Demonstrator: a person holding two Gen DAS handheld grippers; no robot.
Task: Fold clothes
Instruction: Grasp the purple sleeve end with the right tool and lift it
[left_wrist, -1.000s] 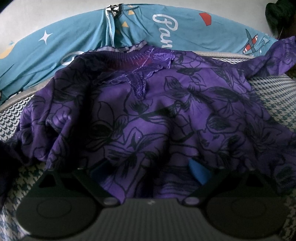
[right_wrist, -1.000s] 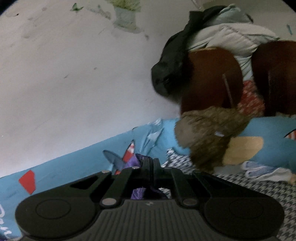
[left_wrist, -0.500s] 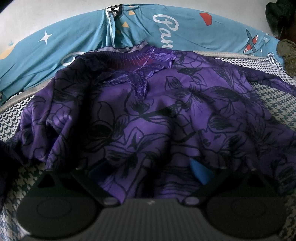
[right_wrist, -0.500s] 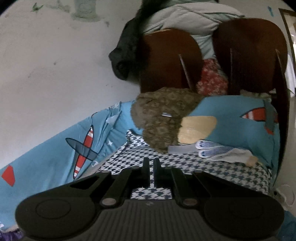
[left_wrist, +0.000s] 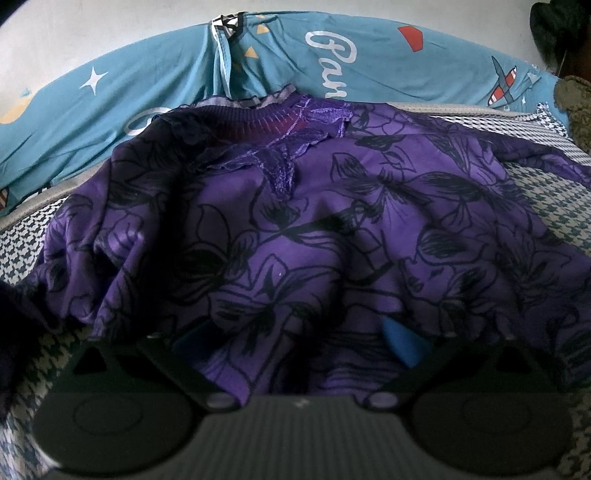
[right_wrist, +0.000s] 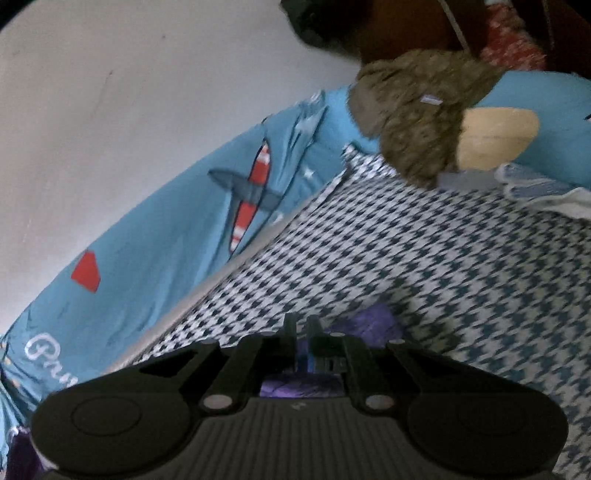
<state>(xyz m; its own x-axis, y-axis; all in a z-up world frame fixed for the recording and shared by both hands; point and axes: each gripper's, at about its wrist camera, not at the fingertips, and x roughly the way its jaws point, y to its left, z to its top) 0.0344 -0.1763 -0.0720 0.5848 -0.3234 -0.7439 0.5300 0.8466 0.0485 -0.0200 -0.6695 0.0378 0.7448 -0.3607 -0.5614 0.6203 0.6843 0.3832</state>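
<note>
Your work surface is a bed spread with a navy-and-white houndstooth cover (right_wrist: 424, 266), edged at the back by a teal blanket (left_wrist: 369, 66) printed with planes, stars and white script, against a pale wall (right_wrist: 110, 110). A brown fuzzy garment (right_wrist: 417, 114) sits at the far corner.

The purple floral top (left_wrist: 295, 229) lies spread on the cover, collar toward the blanket, rumpled on its left side, one sleeve reaching right.

Your left gripper (left_wrist: 295, 332) stands wide apart with the top's hem draped between the fingers, not pinched. Your right gripper (right_wrist: 301, 332) is nearly closed and just parting, gripping nothing, purple cloth beneath it
</note>
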